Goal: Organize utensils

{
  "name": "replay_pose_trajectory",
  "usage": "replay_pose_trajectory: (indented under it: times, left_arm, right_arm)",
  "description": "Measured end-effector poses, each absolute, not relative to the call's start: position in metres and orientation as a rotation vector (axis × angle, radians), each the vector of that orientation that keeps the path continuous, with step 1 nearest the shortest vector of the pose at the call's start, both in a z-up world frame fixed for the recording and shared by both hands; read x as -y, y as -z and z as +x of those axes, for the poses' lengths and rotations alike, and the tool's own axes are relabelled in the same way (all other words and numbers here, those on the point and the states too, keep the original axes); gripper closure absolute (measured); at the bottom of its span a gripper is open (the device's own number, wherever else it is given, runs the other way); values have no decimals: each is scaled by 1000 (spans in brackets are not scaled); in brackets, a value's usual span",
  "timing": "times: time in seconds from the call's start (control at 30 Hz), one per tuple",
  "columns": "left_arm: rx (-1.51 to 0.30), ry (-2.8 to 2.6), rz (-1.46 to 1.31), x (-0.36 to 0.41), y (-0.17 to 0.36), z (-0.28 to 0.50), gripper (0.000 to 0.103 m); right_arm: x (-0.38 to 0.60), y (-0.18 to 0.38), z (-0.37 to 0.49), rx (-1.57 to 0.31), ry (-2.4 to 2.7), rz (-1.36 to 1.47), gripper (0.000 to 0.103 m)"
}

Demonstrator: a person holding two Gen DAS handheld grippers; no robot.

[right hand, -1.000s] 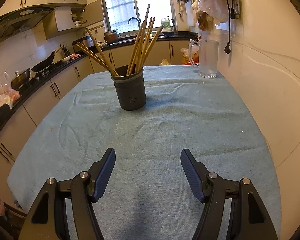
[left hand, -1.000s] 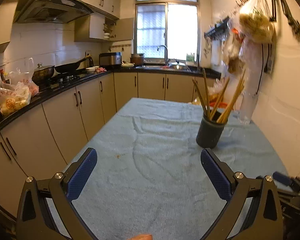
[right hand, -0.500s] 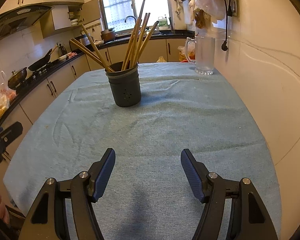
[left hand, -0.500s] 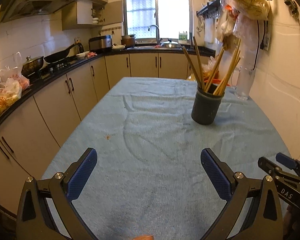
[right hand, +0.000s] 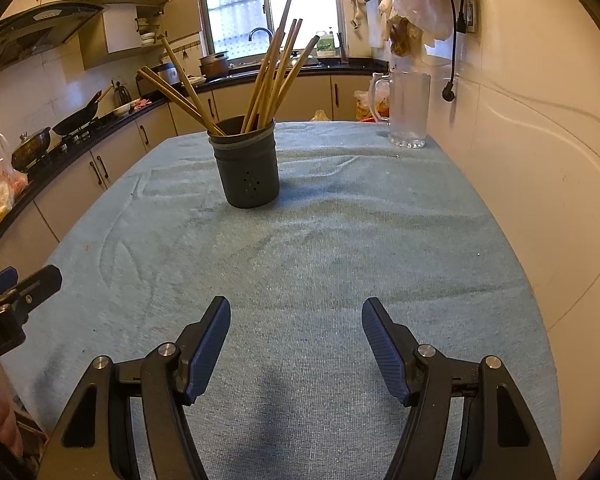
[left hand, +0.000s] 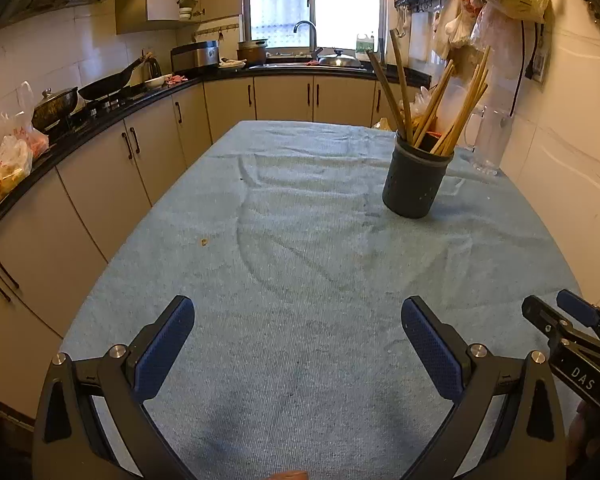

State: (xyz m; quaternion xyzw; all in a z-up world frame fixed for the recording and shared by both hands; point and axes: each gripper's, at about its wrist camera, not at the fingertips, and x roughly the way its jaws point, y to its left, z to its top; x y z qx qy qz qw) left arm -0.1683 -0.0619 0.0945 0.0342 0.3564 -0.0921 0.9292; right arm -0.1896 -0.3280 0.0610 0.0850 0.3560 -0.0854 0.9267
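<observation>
Currently, a table under a light blue cloth (left hand: 300,264) is filling both wrist views, running away from the grippers toward a kitchen counter (left hand: 112,106) and a window (left hand: 314,0).

A dark grey utensil holder (right hand: 246,164) is standing upright on the cloth, at roughly 11 o'clock from the right gripper and 1 o'clock from the left gripper, well apart from both. In the left wrist view the same holder (left hand: 418,182) is sitting at the table's far right.

A clear glass mug (right hand: 406,110) is standing near the wall, at 1 o'clock from the right gripper, beyond the holder.

Wooden chopsticks (right hand: 274,76) are leaning inside the holder, fanning outward: two toward 10 o'clock, the others toward 1 o'clock.

The left gripper (left hand: 298,322) is hovering over the near cloth with its blue pads standing wide and nothing between them. The right gripper (right hand: 296,322) is likewise standing wide, holding nothing, its pads clear of the cloth.

A small crumb (left hand: 204,242) is lying on the cloth at 11 o'clock from the left gripper.
</observation>
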Motion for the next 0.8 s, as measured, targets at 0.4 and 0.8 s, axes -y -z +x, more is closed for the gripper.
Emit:
replay_pose_trajectory:
  times: [0.4,0.8]
  left_arm:
    - [-770,187,67,62,-88,-165,0]
    - [-792,190,74,64,-83,-162,0]
  right_arm:
    - [327,-60,-190,-731,176,171,30]
    - [327,-59,-190,-731,177,169,29]
